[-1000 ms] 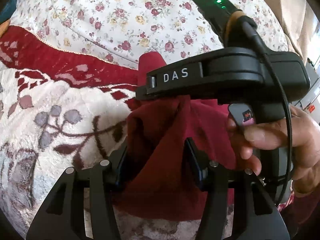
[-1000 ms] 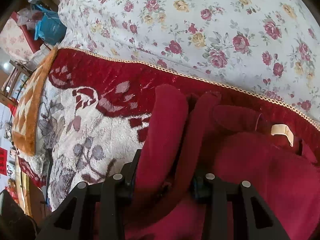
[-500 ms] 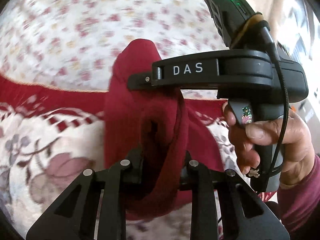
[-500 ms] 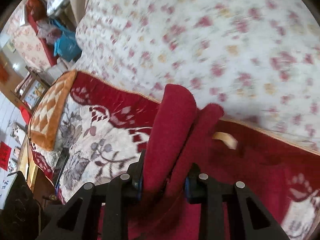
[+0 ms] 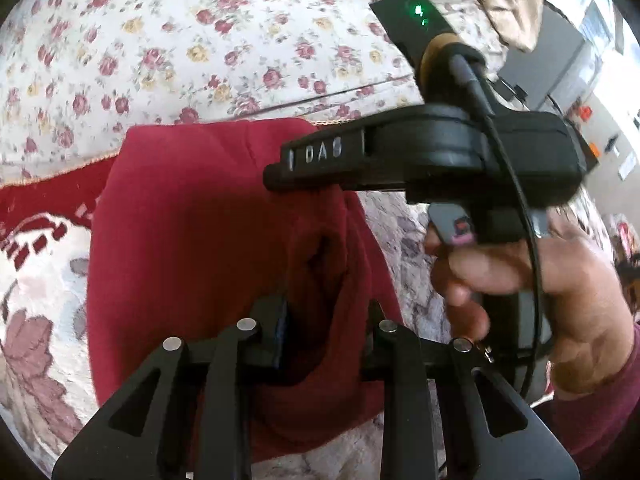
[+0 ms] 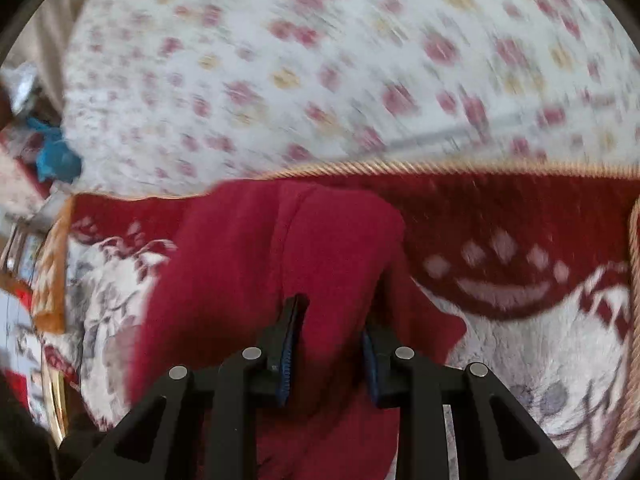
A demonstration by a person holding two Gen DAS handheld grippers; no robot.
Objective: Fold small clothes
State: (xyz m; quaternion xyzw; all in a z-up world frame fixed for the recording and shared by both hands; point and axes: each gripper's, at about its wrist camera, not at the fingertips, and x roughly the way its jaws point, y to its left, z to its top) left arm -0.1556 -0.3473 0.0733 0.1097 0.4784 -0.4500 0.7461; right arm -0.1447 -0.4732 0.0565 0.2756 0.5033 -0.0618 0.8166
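A small dark red garment (image 5: 192,240) hangs bunched between both grippers, above a plush red and white blanket (image 5: 36,280). My left gripper (image 5: 326,328) is shut on a thick fold of it. My right gripper (image 6: 330,344) is shut on another fold of the same garment (image 6: 256,264). The right gripper's black body, marked DAS, also shows in the left wrist view (image 5: 432,160), held by a hand just right of the cloth and above it. The garment's lower part is hidden behind the fingers.
A white floral bedspread (image 5: 200,40) covers the bed beyond the blanket's corded edge (image 6: 400,168). Furniture and clutter stand at the far right (image 5: 560,64), and blue bags at the left (image 6: 56,160).
Both grippers have lifted the garment and carried it up toward the floral bedspread. The cloth now hangs more spread out. The right wrist view is blurred by motion.
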